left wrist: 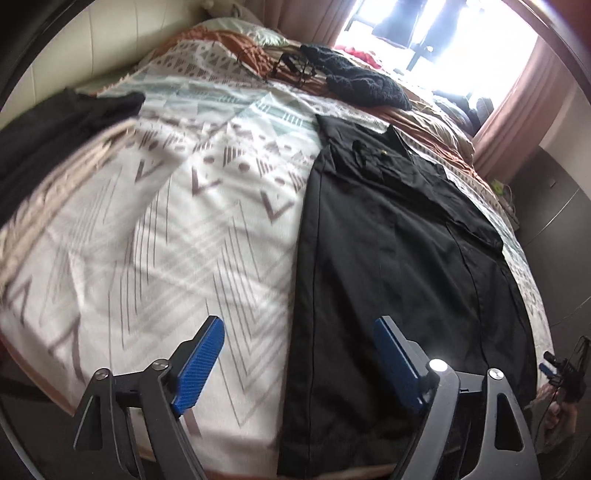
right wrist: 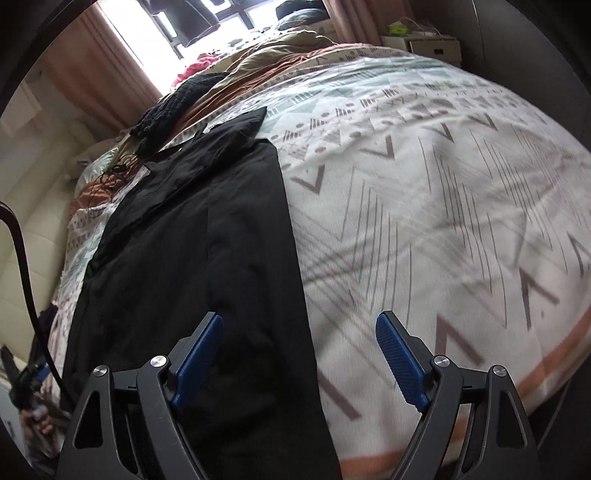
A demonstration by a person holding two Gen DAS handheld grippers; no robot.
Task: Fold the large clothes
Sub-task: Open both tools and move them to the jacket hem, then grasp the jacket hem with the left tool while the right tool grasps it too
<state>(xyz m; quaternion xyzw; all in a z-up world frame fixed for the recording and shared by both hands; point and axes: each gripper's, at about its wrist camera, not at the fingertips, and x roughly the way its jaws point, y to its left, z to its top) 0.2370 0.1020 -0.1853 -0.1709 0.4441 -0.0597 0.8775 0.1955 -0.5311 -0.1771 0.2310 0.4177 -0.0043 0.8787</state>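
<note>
Blue pads sit wide apart on the left tool (left wrist: 295, 363), with nothing between them. Under it lies the left long edge of the black shirt (left wrist: 399, 236) — one pad hangs over the shirt, the other over the patterned blanket (left wrist: 155, 229) beside the shirt. The right tool (right wrist: 299, 360) is also spread wide and empty, and it hangs over the shirt's other long edge. No earlier picture shows its pads moving, so only their wide gap can be told.

The black shirt lies flat and long on the bed, already folded narrow, with its collar at the far end from the tools. Beyond the collar sits a dark knitted thing (left wrist: 365, 79), and past that a bright window (left wrist: 436, 33). Another dark cloth (left wrist: 48, 129) lies well to the left of the shirt.

What could go wrong? Each tool sits half over the shirt and half over the blanket, so a pinch could catch the blanket too, and then the fold would drag the bedding along. The shirt is thin and slippery-looking, and it has layers — a pinch might take only the top layer, and the neat fold would slide open. If one tool lifts sooner than the other, the fold may come out crooked.
</note>
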